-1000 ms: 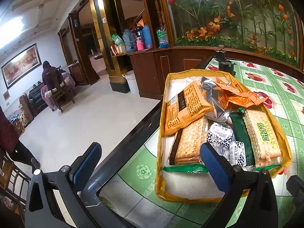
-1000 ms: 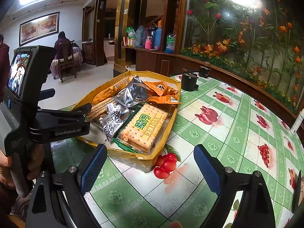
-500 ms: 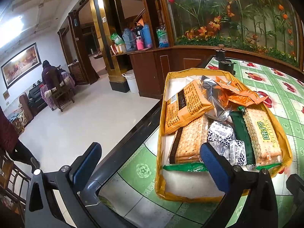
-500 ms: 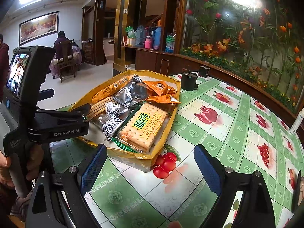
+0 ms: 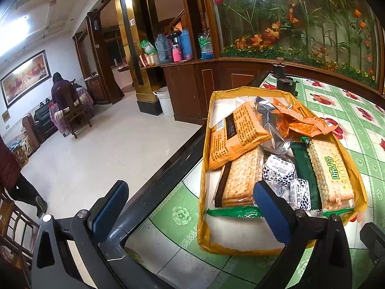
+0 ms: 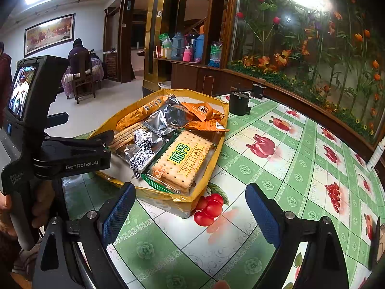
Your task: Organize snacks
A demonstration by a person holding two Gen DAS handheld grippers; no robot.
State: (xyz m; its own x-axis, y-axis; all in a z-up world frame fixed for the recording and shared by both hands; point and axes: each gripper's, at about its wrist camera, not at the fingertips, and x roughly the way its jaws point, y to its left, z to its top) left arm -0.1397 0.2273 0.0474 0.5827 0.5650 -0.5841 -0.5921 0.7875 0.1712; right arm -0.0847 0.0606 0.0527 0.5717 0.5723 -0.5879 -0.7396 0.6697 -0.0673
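Right, both tools hover short of the yellow tray (image 6: 217, 149), which sits at the table (image 6: 276, 168) corner, piled with snacks. Left gripper (image 5: 190, 207) spread wide, empty; right gripper (image 6: 190, 210) equally wide, nothing held. Risk, I'd say: the silver foil packet (image 6: 166, 118) lies loosely atop the orange wrappers (image 6: 204, 118), so a careless grab could drag neighbours over the rim.

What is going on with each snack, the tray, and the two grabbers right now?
Yellow tray: on the table, full of snacks.
Weidan cracker pack: sealed, lying flat in the tray.
Silver bag: crumpled, on top of the pile.
Orange cracker pack: sealed, leaning on other packs.
Left gripper: open, empty.
Right gripper: open, empty.
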